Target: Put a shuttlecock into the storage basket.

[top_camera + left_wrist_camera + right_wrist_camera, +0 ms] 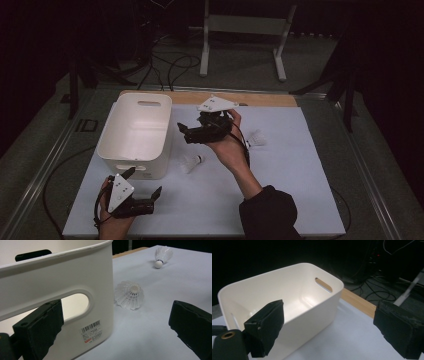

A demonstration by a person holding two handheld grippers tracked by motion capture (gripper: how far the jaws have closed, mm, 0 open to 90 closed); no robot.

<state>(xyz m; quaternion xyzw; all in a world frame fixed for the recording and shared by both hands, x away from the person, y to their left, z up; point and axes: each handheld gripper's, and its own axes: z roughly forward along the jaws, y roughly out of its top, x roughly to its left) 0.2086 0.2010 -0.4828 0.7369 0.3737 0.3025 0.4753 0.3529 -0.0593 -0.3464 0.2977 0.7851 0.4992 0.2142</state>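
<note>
Two white feathered shuttlecocks lie on the pale sheet covering the bench (280, 200): the nearer shuttlecock (191, 162) just beside the front right corner of the white rectangular plastic bin (136, 131), the farther shuttlecock (257, 138) well to its right. The left tongs (145, 187) rest low at the bin's front wall, jaws apart and empty. The right tongs (184, 131) hover at the bin's right rim, jaws likewise spread with nothing between them. Each shuttlecock is judged very light, with a thin, easily crushed skirt and a firm rounded cork tip; take hold at the cork or the narrow neck just behind it, using slight pressure, since a light object can skid away on contact.
</note>
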